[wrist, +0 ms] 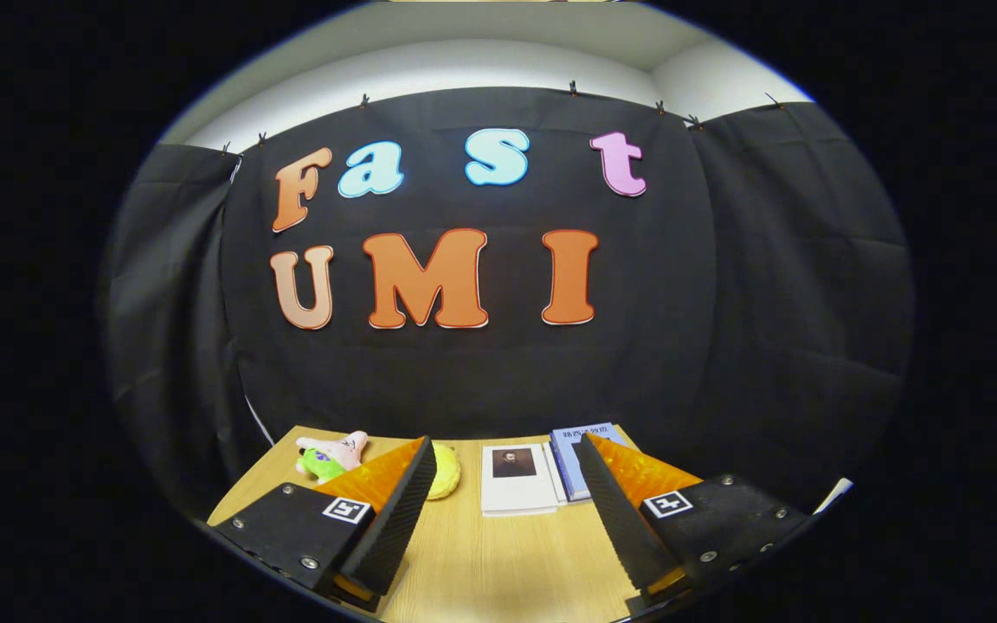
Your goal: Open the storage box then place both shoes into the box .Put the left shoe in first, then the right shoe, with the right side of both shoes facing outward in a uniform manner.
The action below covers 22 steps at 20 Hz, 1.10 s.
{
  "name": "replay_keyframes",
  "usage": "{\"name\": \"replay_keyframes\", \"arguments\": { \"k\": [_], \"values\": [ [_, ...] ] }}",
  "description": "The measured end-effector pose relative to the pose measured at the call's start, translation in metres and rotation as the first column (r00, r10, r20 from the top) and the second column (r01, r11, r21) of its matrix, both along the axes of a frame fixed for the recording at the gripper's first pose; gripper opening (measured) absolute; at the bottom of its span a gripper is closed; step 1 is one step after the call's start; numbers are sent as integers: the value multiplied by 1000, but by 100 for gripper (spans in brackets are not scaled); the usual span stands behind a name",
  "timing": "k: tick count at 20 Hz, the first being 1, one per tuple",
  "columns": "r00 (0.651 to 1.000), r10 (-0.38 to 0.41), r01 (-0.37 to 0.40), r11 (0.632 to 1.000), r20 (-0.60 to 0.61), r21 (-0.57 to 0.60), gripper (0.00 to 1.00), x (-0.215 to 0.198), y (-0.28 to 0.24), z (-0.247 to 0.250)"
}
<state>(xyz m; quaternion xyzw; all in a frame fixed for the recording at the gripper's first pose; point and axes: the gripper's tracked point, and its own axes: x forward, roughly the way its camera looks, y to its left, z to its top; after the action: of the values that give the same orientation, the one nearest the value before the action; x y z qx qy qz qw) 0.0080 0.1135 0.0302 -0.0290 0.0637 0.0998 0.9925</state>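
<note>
Our gripper [507,459] is held level over the table [498,562], jaws wide with nothing between them. Beyond the gap lie a white book [516,480] and a blue book [572,450]; past the left finger sit a plush toy [334,454] and something yellow [445,472]. Box and shoes we cannot place, so we cannot judge the step.

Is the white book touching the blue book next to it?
Touching. In the gripper view the white book lies against the blue book, its edge overlapping it with no table showing between. The gripper is open, holding nothing.
</note>
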Motion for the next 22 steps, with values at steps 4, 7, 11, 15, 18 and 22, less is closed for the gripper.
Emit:
{"name": "replay_keyframes", "arguments": {
  "k": [4,7,11,15,18,22],
  "values": [
    [999,29,-29,999,22,16,99,-3,-10,9],
    [998,48,-49,998,36,28,99,0,-18,13],
    [997,73,-74,997,30,19,99,5,-26,7],
    [995,94,-95,995,22,19,99,11,-34,2],
    [996,88,-89,996,20,26,99,14,-44,0],
    [998,68,-69,996,15,51,99,16,-50,-3]
  ]
}}
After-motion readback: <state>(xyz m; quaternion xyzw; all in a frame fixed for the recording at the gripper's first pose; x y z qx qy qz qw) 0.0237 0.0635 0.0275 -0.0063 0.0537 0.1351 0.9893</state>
